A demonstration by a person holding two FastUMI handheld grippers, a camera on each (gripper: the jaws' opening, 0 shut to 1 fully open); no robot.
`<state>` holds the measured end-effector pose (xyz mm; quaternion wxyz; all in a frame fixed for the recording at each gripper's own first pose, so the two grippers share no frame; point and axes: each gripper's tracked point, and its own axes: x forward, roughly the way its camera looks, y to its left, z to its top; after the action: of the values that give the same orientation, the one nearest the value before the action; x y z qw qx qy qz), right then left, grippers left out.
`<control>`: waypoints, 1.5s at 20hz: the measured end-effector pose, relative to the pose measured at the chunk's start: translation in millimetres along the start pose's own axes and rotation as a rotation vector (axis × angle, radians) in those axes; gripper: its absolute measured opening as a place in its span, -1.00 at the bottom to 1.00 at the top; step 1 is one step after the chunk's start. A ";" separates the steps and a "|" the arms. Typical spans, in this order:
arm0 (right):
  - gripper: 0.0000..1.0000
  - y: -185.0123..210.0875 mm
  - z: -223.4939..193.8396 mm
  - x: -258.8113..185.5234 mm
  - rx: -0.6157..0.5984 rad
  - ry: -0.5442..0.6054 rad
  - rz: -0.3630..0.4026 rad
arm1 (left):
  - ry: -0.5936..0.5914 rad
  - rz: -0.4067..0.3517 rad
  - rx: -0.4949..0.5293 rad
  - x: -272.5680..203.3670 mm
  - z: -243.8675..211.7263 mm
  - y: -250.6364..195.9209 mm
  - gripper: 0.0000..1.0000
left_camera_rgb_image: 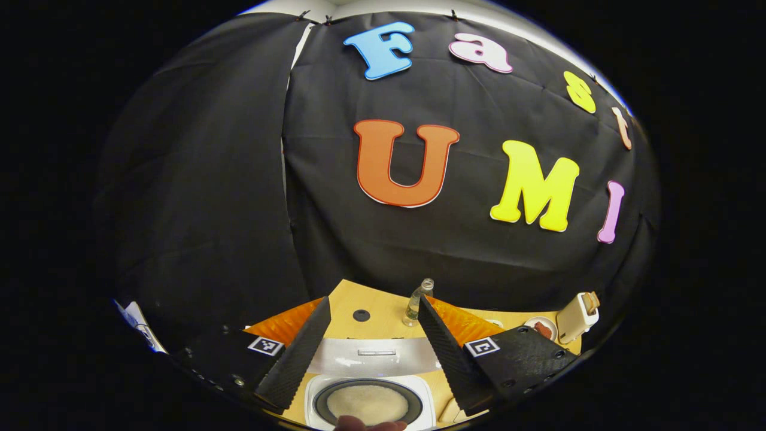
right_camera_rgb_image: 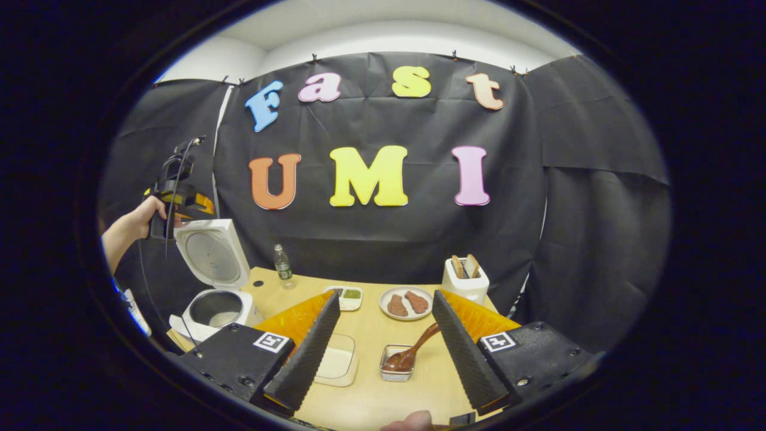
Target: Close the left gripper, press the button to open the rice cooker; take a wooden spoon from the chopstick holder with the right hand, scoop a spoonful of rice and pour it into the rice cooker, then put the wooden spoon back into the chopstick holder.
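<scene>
I count one rice cooker (right_camera_rgb_image: 216,286), lid up, left of my right gripper (right_camera_rgb_image: 383,350), whose spread fingers frame one wooden spoon (right_camera_rgb_image: 410,353) in its holder (right_camera_rgb_image: 396,366), while my left gripper (left_camera_rgb_image: 374,353), fingers apart, hangs above the cooker.

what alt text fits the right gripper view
The open right tongs hover over a wooden table, facing a wooden spoon in a small holder. To the left stands a rice cooker, lid up.
</scene>
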<state>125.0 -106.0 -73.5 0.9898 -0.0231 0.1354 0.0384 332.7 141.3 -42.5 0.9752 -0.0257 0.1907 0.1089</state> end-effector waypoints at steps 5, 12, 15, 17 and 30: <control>1.00 11.6 0.9 1.1 0.026 -0.010 0.021 | 0.060 -0.014 0.049 -1.8 -18.9 -4.2 0.95; 1.00 28.6 -9.8 -4.9 0.053 0.003 0.052 | 0.114 -0.035 0.044 -59.3 -53.9 -5.7 0.94; 1.00 37.9 -13.8 -3.6 0.069 0.011 0.069 | 0.122 -0.029 0.040 -81.9 -78.7 -5.9 0.94; 1.00 43.5 -14.1 -3.6 0.069 0.015 0.079 | 0.155 -0.036 0.036 -90.3 -100.8 -7.9 0.94; 1.00 61.0 -35.7 -8.6 0.060 0.059 0.101 | 0.416 -0.046 -0.060 -119.7 -239.6 -13.2 0.94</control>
<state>102.2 -47.8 -107.7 0.9824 0.0126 0.1664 0.0836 139.7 82.2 -219.0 0.9159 -0.0808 0.3840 0.0844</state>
